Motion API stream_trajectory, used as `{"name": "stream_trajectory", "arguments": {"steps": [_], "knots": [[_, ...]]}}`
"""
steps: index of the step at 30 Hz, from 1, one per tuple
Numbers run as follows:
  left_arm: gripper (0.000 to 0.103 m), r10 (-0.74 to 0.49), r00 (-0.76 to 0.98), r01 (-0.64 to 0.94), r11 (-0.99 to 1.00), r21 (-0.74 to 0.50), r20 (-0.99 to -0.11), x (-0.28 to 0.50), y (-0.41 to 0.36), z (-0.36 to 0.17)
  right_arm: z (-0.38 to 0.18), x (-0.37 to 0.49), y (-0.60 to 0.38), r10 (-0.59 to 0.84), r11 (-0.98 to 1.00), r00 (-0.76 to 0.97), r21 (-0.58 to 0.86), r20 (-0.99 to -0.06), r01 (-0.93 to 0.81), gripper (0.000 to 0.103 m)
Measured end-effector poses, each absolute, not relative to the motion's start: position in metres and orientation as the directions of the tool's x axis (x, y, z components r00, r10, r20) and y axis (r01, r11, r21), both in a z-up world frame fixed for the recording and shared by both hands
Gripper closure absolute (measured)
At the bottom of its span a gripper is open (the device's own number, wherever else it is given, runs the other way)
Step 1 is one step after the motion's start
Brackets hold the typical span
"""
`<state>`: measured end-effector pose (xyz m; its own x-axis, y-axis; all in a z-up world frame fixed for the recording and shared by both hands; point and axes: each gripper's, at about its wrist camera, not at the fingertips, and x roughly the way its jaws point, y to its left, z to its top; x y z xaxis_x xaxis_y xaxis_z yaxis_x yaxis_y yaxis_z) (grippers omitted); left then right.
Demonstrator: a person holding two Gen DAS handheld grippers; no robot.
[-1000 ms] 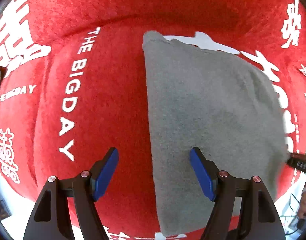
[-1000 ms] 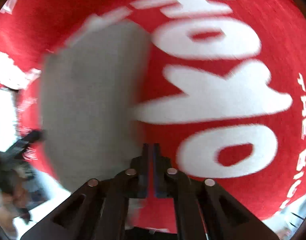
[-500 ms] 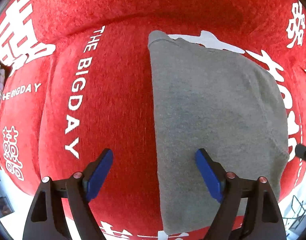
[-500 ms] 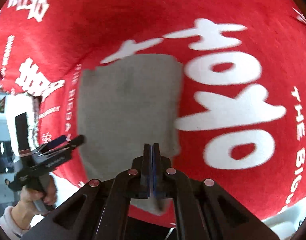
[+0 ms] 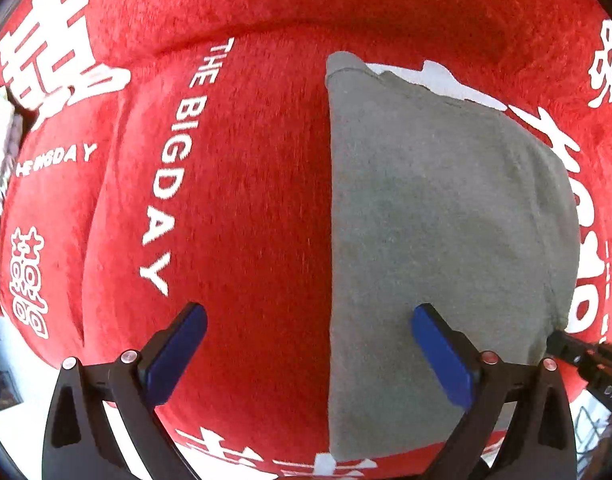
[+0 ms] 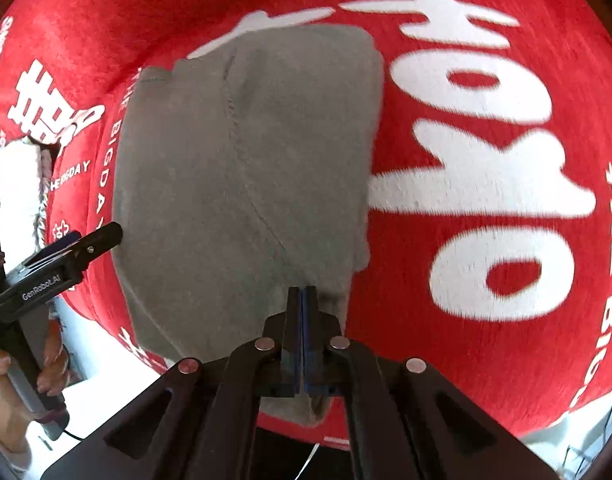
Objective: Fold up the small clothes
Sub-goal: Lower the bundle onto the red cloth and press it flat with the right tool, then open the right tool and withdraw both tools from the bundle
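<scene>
A red cloth (image 5: 246, 200) printed with white letters covers the surface. At left, the left gripper (image 5: 308, 332) points straight down over bare red cloth; its blue-padded jaws have just been opening and now stand wide, with nothing pressed between them. Its right pad (image 5: 442, 352) hangs above a folded grey garment (image 5: 446, 240), whose straight left edge runs between the two pads. The garment lies flat on the cloth. Further right, the right gripper (image 6: 302, 300) hovers over the garment's near edge (image 6: 242, 184), jaws pressed together, empty. In that view a hand (image 6: 10, 396) holds the left gripper's handle at far left.
</scene>
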<state>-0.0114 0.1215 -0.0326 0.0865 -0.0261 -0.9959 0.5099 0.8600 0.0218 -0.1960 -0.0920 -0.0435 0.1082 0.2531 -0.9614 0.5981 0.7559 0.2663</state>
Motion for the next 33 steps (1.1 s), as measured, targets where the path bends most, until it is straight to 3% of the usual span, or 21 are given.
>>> {"name": "stream_trajectory", "arguments": {"steps": [9,11,13,14,17,21,25,33], "knots": [[0.0,0.012,0.06,0.519,0.854,0.041,-0.998,-0.02,0.122,-0.028,-0.037,-0.213,-0.097,0.26,0.712,0.086,0.251,-0.962,0.655,0.096],[0.0,0.017,0.045,0.513,0.858,0.038,-0.999,-0.022,0.123,-0.029,-0.033,-0.211,-0.095,0.26,0.711,0.088,0.252,-0.962,0.657,0.088],[0.0,0.026,0.036,0.509,0.86,0.041,-0.999,-0.024,0.123,-0.03,-0.029,-0.208,-0.094,0.259,0.713,0.088,0.252,-0.962,0.654,0.063],[0.0,0.028,0.034,0.509,0.86,0.042,-0.999,-0.025,0.124,-0.03,-0.028,-0.204,-0.093,0.257,0.717,0.088,0.251,-0.962,0.651,0.058],[0.0,0.036,0.014,0.512,0.858,0.038,-0.999,-0.027,0.124,-0.03,-0.025,-0.197,-0.087,0.264,0.728,0.08,0.253,-0.961,0.637,0.052],[0.0,0.06,-0.017,0.523,0.851,0.042,-0.998,-0.029,0.124,-0.031,-0.028,-0.19,-0.079,0.288,0.731,0.04,0.246,-0.957,0.637,0.032],[0.0,0.083,-0.016,0.529,0.846,0.062,-0.996,-0.031,0.125,-0.025,-0.019,-0.186,-0.074,0.276,0.738,0.03,0.232,-0.961,0.634,0.023],[0.0,0.07,-0.01,0.55,0.834,0.053,-0.997,-0.039,0.127,0.006,0.017,-0.18,-0.072,0.198,0.751,0.048,0.183,-0.979,0.634,0.021]]}}
